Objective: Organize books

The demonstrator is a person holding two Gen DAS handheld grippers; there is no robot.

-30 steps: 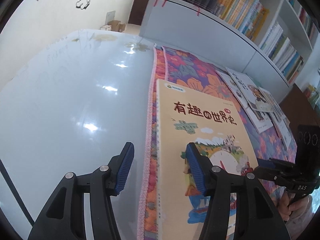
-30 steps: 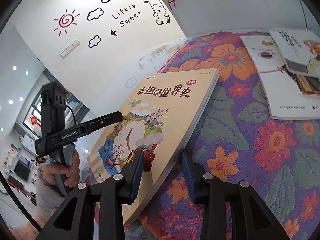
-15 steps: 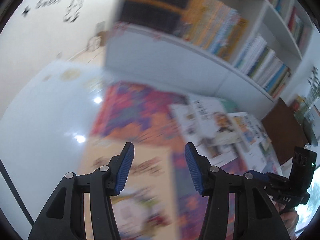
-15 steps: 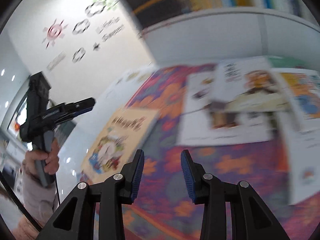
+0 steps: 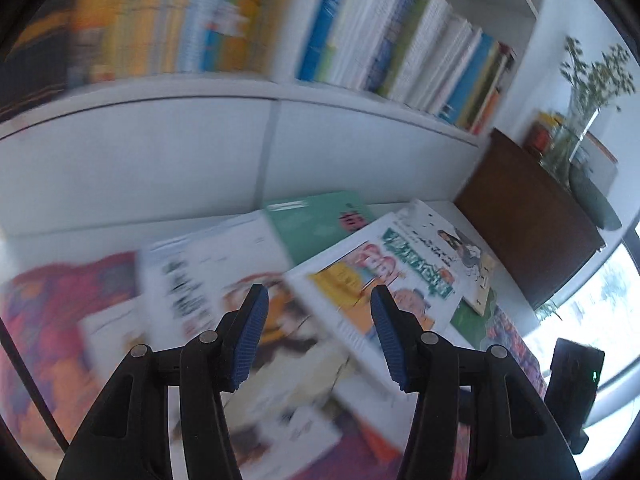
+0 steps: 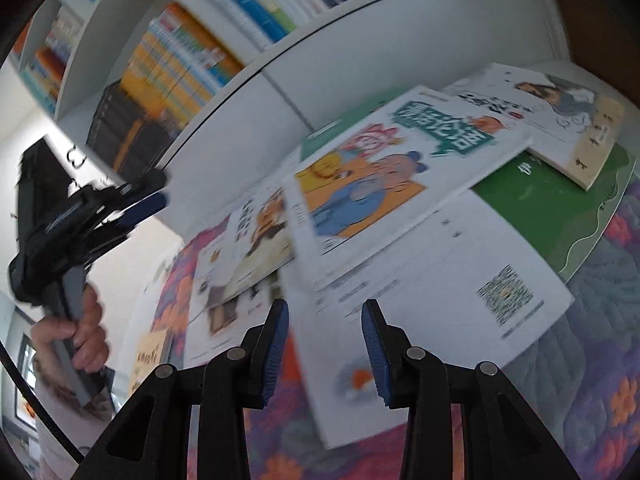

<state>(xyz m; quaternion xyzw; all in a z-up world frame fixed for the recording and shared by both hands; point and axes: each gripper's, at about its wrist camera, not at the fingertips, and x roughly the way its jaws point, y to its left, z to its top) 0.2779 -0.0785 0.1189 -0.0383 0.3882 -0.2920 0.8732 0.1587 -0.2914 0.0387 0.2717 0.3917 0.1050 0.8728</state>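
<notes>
Left tool [image 5: 316, 322]: I see my two blue ribbed pads parted, with nothing between them, hanging above the pile of books.
Cartoon-cover book [image 5: 372, 292]: it lies directly past the pads, white with an orange panel and a green title, tilted on top of the others.
Green book [image 5: 316, 228]: it sits behind, partly under the cartoon cover.
Pale illustrated book [image 5: 452, 252]: I find it to the right, overlapping the cartoon cover's far edge.
Blurred white book [image 5: 192, 276]: to the left, its print unreadable to me.
Floral cloth [image 5: 52, 320]: it shows at the left under the books.
Bookshelf [image 5: 280, 40]: packed upright spines across the top.
Brown cabinet [image 5: 528, 216]: right, carrying a vase of green stems [image 5: 580, 92].
Right tool [image 5: 574, 388]: only its dark body shows at the lower right edge.
</notes>
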